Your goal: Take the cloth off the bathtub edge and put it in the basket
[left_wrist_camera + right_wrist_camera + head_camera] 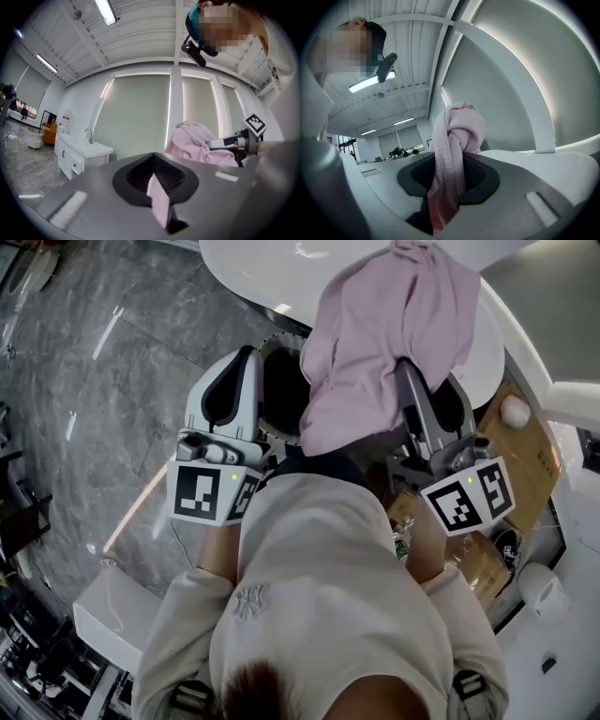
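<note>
Head view looks down on a grey marble floor (112, 381) with a white oval bathtub (272, 273) along the top edge. Draped across the middle is the pale pink waffle-textured cloth (384, 343), clear of the tub edge and carried between the two tools. Its bulk is heaped over the tip of the right gripper (412, 395) and part of it covers the right side of a dark round basket (274, 339) that stands on the floor below; none of it lies inside.

To the right sits a brown cardboard box (525, 456).

Right gripper view shows the jaws closed on a thick twisted bunch of the cloth (457, 136), which rises above them in a knot and trails down between the pads.

The left gripper (242, 362) is just beside the basket's left rim. In its own view the jaws are pinched together on a thin flat strip of the cloth (158, 201), while the main mass hangs off to the right, near the other tool.

A white vanity cabinet with a tap (82, 152) stands in the background.
</note>
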A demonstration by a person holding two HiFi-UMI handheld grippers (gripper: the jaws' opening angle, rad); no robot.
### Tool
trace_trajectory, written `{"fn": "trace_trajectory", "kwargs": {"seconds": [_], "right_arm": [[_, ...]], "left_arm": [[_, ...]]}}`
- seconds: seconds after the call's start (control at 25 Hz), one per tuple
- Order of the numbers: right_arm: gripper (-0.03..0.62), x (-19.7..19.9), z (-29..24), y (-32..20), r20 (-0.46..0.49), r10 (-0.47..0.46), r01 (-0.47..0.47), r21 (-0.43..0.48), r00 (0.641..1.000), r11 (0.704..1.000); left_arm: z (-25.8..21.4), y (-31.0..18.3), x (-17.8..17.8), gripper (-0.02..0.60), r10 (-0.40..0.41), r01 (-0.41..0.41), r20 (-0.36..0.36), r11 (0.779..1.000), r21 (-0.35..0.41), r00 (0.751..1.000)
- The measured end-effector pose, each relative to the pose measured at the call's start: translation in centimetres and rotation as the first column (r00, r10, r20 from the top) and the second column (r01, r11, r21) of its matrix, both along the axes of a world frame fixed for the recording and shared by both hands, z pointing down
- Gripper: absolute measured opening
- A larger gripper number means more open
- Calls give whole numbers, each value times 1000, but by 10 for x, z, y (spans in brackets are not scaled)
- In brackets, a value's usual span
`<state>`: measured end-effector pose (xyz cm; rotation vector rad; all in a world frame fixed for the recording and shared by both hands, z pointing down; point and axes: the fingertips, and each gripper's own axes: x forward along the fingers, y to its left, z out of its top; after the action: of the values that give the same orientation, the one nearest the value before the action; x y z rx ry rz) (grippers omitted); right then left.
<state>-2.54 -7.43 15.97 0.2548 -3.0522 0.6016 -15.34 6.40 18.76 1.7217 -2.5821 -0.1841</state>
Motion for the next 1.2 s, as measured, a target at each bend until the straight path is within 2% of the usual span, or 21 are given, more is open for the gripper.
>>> {"fn": "trace_trajectory", "kwargs": {"seconds": [0.52,0.88,1.04,1.2], "right_arm": [[115,-1,11,8,13,-116,117,-29,993,993],[116,-4,15,11,-1,-143,143,-40,990,989],[115,-11,15,19,-10,-149,149,-32,989,988],[115,-22,18,38,-23,-128,127,-34,992,991]], "left_arm": [[-3,12,19,49,-93,94,28,995,-31,995],[-14,13,16,49,-110,111,51,993,-31,993],[-9,23,9,49,-115,116,33,993,-34,993],[-6,37,-6,49,-86,86,14,996,-34,996]]}}
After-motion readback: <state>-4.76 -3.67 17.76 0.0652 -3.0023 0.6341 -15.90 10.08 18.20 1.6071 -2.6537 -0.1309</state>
